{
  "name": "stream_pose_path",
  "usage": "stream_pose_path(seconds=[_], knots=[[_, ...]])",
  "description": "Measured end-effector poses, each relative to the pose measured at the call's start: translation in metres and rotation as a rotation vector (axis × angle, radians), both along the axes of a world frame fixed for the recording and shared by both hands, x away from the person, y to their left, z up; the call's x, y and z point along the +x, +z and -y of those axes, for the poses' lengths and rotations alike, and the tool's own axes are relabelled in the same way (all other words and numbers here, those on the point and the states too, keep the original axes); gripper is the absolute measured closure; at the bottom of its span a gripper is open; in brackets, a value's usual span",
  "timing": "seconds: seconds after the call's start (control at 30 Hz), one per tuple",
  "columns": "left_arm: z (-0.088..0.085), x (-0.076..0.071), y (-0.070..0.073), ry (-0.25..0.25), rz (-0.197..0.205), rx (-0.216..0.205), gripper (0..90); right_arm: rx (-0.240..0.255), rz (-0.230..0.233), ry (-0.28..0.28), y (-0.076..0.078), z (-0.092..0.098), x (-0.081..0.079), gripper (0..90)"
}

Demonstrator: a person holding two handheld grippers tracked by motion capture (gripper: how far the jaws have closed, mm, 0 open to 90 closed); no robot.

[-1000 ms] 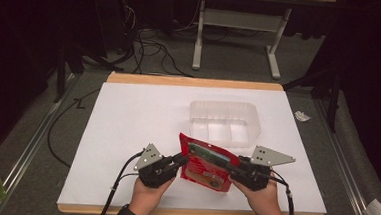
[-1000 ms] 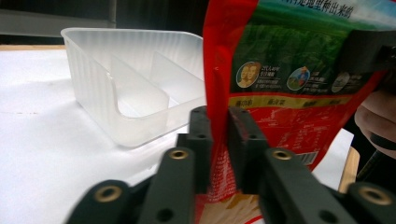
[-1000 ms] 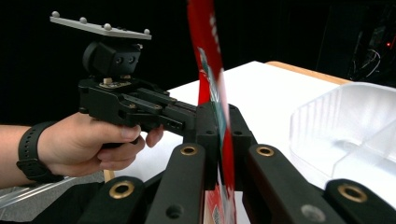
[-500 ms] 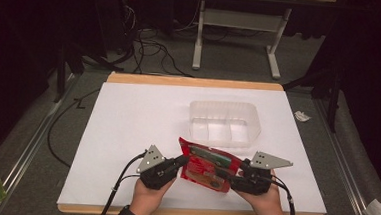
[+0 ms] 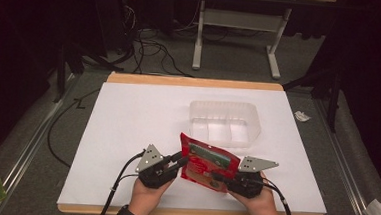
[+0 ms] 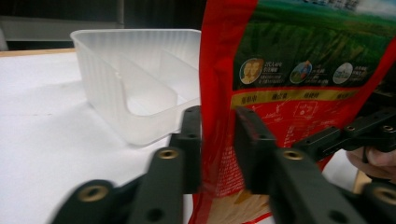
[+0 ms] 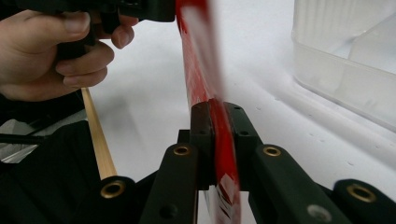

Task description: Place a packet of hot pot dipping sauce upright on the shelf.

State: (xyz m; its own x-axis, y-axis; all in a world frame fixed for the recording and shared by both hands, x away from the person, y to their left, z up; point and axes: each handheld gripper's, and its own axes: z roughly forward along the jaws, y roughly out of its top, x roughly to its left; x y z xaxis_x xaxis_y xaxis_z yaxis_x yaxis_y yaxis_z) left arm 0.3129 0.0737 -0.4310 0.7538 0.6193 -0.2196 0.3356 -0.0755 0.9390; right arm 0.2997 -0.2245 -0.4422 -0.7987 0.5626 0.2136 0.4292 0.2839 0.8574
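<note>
The right gripper (image 7: pixel 218 121) pinched the red pouch (image 5: pixel 207 161) at the table's near edge. The left gripper (image 6: pixel 218 135), jaws just opening, apparently straddled it loosely. Slippage could drop it short of the clear bin (image 5: pixel 225 122) beyond.

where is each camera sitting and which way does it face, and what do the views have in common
High view: fixed above the person's side, facing forward and down on the table; both hands hold grippers on the red packet.
Left gripper view: rides the left gripper, looking along its jaws, which have just been opening around the red packet's edge, toward the clear bin; the other gripper shows at right.
Right gripper view: rides the right gripper, jaws clamped on the packet; the left hand shows beyond.
Shared: all three show packet and bin.
</note>
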Motion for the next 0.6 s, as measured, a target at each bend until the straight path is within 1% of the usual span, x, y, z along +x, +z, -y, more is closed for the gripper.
stream_pose_path(seconds=[0.03, 0.1, 0.13, 0.23, 0.3, 0.37, 0.4, 0.43, 0.6], knots=[[-0.001, 0.000, 0.000, 0.010, 0.003, 0.006, 66.3, 0.000, 0.000, 0.000, 0.000, 0.000, 0.000, 84.9], [-0.003, 0.000, -0.001, 0.023, 0.008, 0.024, 58.0, 0.002, -0.006, -0.004, 0.001, 0.000, 0.000, 85.2], [-0.006, -0.001, -0.002, 0.037, 0.011, 0.044, 53.4, 0.012, -0.018, -0.009, 0.001, 0.000, 0.001, 85.4], [-0.010, -0.001, -0.004, 0.049, 0.009, 0.051, 46.8, 0.020, -0.020, -0.013, 0.003, 0.001, 0.001, 85.5], [-0.012, -0.001, -0.005, 0.064, 0.012, 0.056, 45.3, 0.020, -0.013, -0.013, 0.004, 0.002, 0.001, 85.5], [-0.014, -0.001, -0.006, 0.070, 0.015, 0.071, 42.4, 0.019, -0.004, -0.026, 0.006, 0.002, 0.000, 85.6], [-0.016, -0.001, -0.007, 0.071, 0.015, 0.088, 41.2, 0.022, 0.001, -0.030, 0.007, 0.003, 0.000, 85.6], [-0.016, -0.001, -0.007, 0.074, 0.010, 0.081, 39.2, 0.032, 0.007, -0.039, 0.010, 0.005, -0.001, 85.6], [-0.021, -0.001, -0.009, 0.079, 0.010, 0.125, 35.7, 0.040, 0.026, -0.065, 0.014, 0.010, -0.001, 85.6]])
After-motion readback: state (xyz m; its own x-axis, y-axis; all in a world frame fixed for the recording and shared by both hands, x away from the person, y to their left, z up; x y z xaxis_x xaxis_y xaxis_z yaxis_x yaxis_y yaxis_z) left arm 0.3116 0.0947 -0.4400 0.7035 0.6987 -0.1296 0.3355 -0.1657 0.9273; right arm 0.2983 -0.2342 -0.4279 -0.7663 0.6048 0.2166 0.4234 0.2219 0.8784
